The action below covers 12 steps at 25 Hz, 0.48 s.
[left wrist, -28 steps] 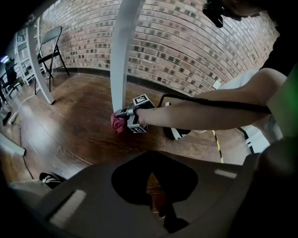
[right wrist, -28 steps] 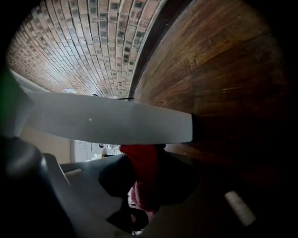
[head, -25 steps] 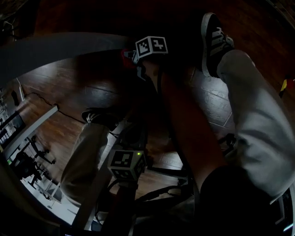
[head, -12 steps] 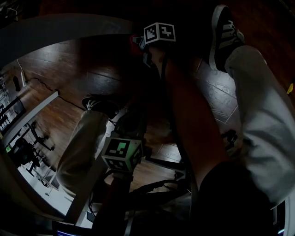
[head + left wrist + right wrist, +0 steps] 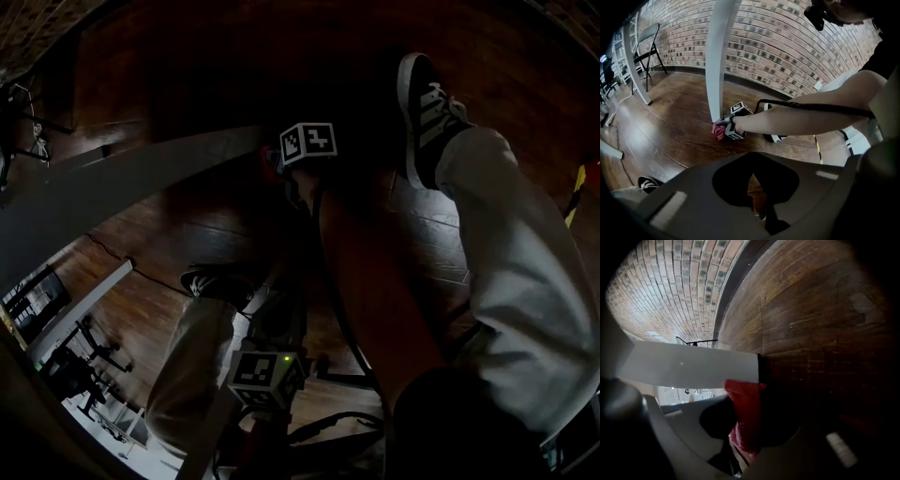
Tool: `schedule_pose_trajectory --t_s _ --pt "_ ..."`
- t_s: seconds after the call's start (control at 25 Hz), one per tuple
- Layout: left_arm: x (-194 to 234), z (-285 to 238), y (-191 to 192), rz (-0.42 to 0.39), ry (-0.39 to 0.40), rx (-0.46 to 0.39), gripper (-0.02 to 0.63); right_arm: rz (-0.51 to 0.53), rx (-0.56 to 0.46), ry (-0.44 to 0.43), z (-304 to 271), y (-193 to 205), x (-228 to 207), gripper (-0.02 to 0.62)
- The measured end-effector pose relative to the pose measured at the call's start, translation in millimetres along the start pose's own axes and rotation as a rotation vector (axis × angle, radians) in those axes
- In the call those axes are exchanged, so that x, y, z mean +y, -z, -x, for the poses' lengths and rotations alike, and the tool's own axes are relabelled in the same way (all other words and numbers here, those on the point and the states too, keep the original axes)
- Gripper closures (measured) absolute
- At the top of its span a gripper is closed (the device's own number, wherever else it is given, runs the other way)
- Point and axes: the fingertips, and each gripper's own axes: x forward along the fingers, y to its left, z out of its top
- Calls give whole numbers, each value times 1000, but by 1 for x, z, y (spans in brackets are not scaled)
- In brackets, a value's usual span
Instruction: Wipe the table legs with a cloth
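Gripping the red cloth point(image 5: 745, 413) in my right gripper point(image 5: 747, 427), I'm holding it against the foot of the white table leg point(image 5: 719, 61), right where the leg is meeting the dark wooden floor point(image 5: 670, 131). The jaws are clamping the cloth from both sides, and the fabric is bunching up between them and touching the leg's lower end. From my left gripper's camera I'm seeing my right arm reaching across to that leg, with the cloth showing as a small pink wad just beside the marker cube. My left gripper point(image 5: 753, 180) is hanging back, well apart from the leg, with its jaws closed together and nothing between them. A brick wall point(image 5: 787, 42) is running behind the leg, and a folding chair point(image 5: 647, 42) is standing near it on the far side. My shoe point(image 5: 427, 103) is planted on the floor close to the right gripper.
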Motion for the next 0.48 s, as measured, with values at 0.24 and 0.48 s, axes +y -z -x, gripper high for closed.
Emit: schedule_pose_trajectory --t_s 0.24,0.48 --pt "-2 4 -6 -24 1 -18 603 -1 -8 -111 16 -3 41 495" --pt "-26 25 -12 -70 23 -54 603 27 -50 -237 59 6 109 495"
